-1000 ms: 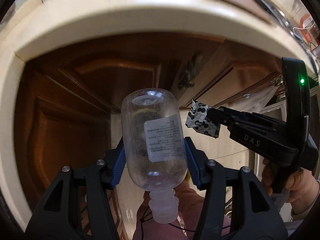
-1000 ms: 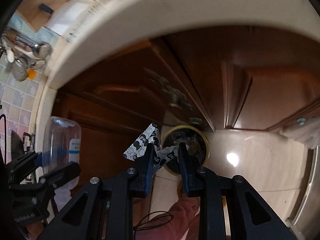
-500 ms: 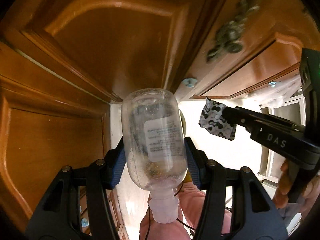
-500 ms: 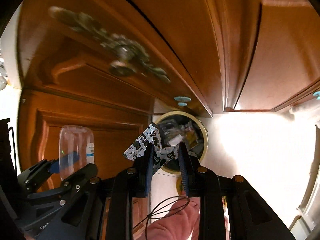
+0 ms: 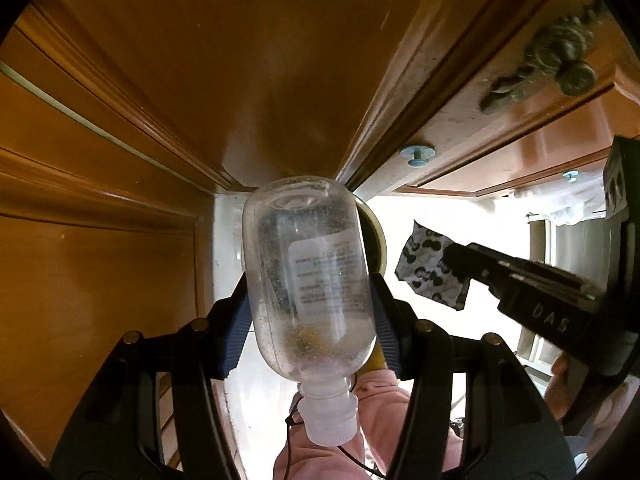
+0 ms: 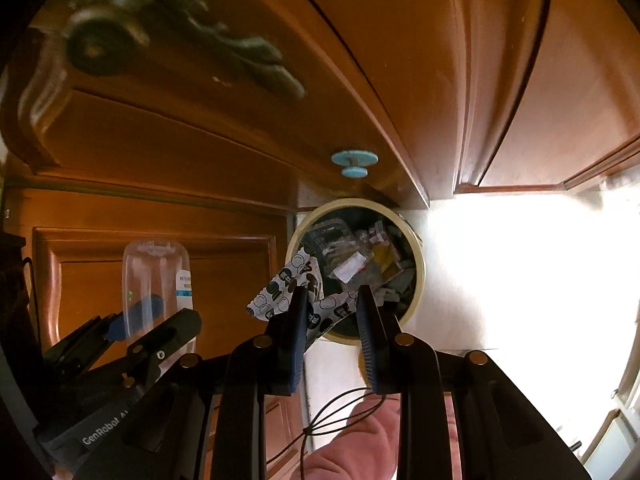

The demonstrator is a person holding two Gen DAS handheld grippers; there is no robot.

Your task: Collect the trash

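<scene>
Left gripper (image 5: 310, 304): your blue pads are clamped on the belly of a clear bottle (image 5: 308, 272), cap toward you, base pointing away along the fingers.
Right gripper (image 6: 332, 320): jaws nearly together, pinching a crumpled black-and-white wrapper (image 6: 298, 294).
Bin (image 6: 416, 258): round, cream-rimmed, already holding trash, on the pale floor at the foot of the wooden cupboard doors (image 5: 248, 60).
Key relation: from your right gripper the bin mouth lies straight ahead past the fingertips, so the wrapper hangs over its near rim. From your left gripper only a sliver of rim (image 5: 378, 236) shows behind the bottle, to its right. Your right hand looks nearer the drop.
Bottle axis: in line with the left fingers, base first.
Change: a second ago the pale counter edge filled the top of both views; now only cupboard fronts show and the bin looks larger. Both grips look unchanged.
</scene>
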